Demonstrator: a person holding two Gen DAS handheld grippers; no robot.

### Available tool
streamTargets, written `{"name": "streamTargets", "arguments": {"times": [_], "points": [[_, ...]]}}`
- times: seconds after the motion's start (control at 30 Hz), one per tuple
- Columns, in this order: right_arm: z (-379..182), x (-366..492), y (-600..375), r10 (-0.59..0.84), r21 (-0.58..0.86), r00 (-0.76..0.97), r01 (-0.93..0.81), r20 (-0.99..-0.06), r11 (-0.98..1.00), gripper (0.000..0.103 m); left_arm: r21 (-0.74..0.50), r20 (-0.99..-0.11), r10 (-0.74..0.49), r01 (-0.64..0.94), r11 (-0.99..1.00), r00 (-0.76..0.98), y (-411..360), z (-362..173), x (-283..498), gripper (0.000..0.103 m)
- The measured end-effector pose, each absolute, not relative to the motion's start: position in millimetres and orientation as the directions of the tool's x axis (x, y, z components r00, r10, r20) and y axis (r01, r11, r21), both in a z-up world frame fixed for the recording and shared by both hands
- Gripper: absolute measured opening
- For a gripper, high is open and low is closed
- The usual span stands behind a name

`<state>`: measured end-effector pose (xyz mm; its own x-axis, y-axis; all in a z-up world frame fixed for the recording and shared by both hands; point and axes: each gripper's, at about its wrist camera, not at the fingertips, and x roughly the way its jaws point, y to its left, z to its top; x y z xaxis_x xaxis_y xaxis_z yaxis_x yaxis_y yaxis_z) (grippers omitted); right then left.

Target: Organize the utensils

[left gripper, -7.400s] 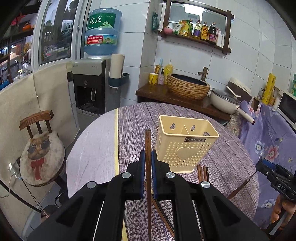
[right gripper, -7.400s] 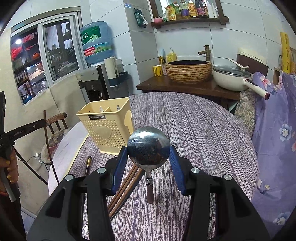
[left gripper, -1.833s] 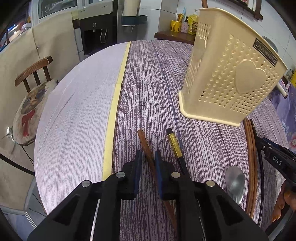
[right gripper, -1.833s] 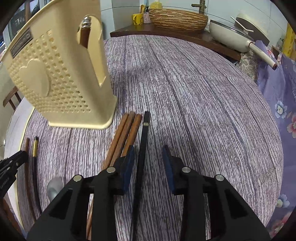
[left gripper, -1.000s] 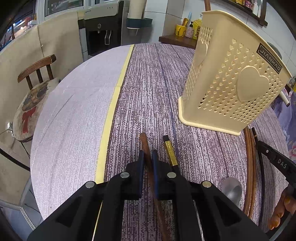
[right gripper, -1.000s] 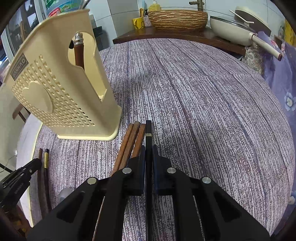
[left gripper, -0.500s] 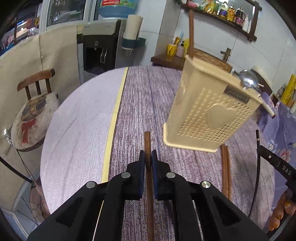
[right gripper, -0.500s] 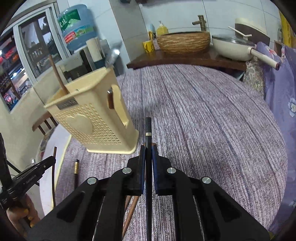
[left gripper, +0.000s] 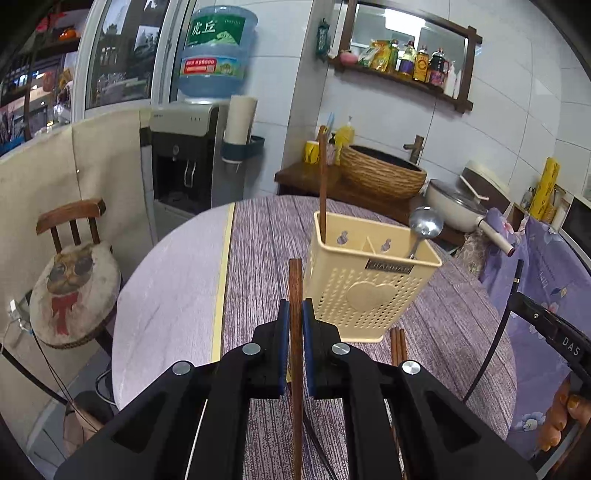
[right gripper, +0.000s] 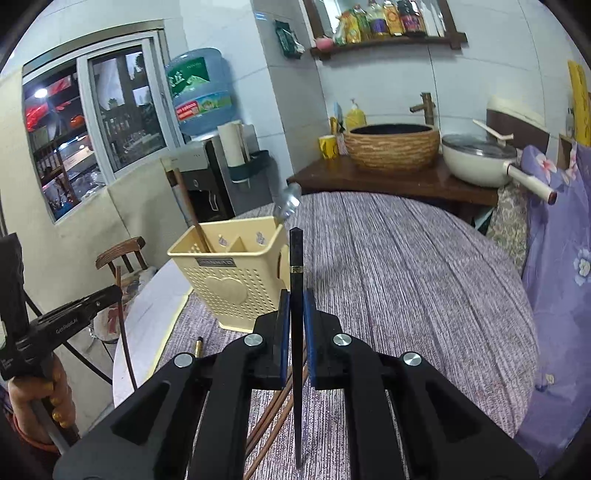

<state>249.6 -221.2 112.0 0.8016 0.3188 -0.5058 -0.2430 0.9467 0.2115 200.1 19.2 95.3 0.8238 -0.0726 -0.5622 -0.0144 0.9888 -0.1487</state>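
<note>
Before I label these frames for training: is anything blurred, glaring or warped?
Left wrist view: sharp; fisheye bends the wall tiles; glare on the mirror. Right wrist view: the spoon in the utensil holder is motion-smeared; the window shows bright red light.

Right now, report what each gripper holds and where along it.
Left gripper: brown chopstick, pinched near its blunt upper end. Right gripper: black chopstick, pinched below its gold band.

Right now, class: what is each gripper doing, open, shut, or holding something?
Left gripper: shut on a brown wooden chopstick.
Right gripper: shut on a black chopstick.
</note>
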Motion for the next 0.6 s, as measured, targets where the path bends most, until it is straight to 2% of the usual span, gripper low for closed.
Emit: {"name": "streamTargets", "arguments": {"times": [0.17,0.6], "points": [[131.1,234.9,-223.0,0.338,0.207,0.814,-0.27,-0.473,0.94,0.008,-0.147,-0.537,-0.074,-0.007,0.989,0.84,22.0,106.8,192.3,0.008],[147.1,232.8,-215.0,0.352,0.188,0.813,-0.298,-0.464,0.936,0.008,-0.16,-0.51,-0.097,0.017,0.987,0.854,27.1,122.9,188.1,0.008]]}}
